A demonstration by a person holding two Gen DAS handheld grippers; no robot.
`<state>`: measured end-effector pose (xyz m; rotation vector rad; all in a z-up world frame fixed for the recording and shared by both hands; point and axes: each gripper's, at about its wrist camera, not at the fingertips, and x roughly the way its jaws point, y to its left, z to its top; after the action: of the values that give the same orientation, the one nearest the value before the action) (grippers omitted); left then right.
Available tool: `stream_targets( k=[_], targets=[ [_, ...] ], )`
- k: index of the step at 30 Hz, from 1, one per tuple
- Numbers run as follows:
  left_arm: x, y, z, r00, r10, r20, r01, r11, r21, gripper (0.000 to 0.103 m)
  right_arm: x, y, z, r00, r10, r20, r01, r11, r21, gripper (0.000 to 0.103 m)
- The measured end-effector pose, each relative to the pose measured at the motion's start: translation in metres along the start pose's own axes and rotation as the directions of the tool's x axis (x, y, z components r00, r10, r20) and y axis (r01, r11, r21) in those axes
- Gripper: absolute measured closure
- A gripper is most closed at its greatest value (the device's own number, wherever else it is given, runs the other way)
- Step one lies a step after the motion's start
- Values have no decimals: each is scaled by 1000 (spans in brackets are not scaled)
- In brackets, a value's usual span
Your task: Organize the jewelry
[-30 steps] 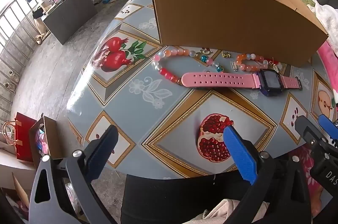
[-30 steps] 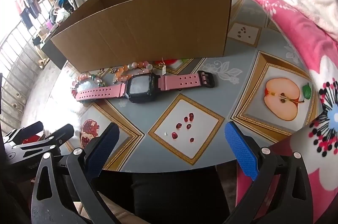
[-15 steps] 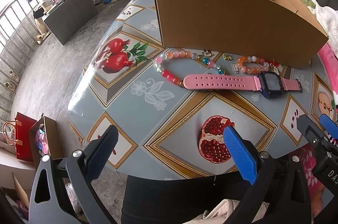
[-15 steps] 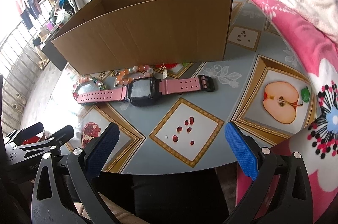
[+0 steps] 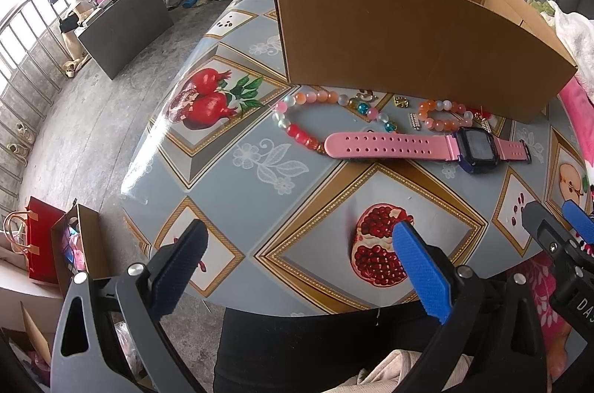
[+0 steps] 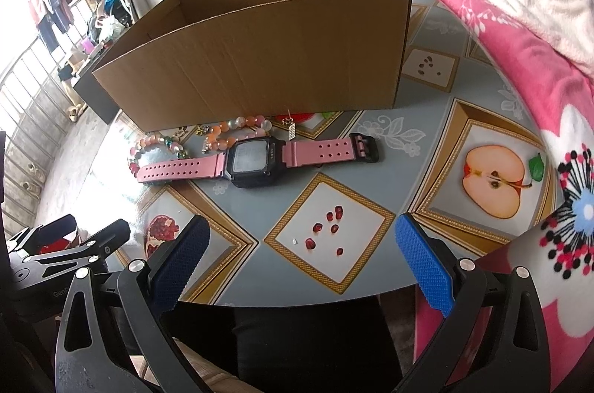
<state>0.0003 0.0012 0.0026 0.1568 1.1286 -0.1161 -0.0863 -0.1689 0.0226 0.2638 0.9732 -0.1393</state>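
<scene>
1. We hold the left gripper [image 5: 297,267] low over the near edge of the table [image 5: 237,177], jaws spread wide and grasping nothing. It sits back from the jewelry, which we judge suits a start: nothing is picked yet.
2. Our right gripper [image 6: 300,259] hangs likewise at the near rim, released and empty, with the printed seed tile between its fingers.
3. The cardboard box [image 6: 260,59] stands open-topped at the far side, just behind the jewelry. We take it as the place where the pieces should go; what its inside holds is not visible to us.
4. All the jewelry lies in a loose row along the box's front wall, within reach of either gripper.
5. Count: one pink-strapped watch [image 6: 256,161], laid flat and unbuckled, its long strap overlapping a bracelet.
6. Two bead bracelets: a larger pink and red bead bracelet [image 5: 297,118] to the left, and a smaller orange bead bracelet [image 5: 445,114] touching the watch.
7. Several small metal charms [image 5: 401,101] lie between the bracelets and near the box wall; we count at least four, too small to name surely.
8. A pink floral blanket [image 6: 519,51] drapes the right edge.
</scene>
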Motion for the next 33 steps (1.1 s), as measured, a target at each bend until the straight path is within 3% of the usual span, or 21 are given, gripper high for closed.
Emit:
stream_targets(
  k=[33],
  targets=[
    [-12,1,-2,999,19,34,-19,1000,1,5,-1,3,-3,1000,4,3,-4,1000,0,7]
  ],
)
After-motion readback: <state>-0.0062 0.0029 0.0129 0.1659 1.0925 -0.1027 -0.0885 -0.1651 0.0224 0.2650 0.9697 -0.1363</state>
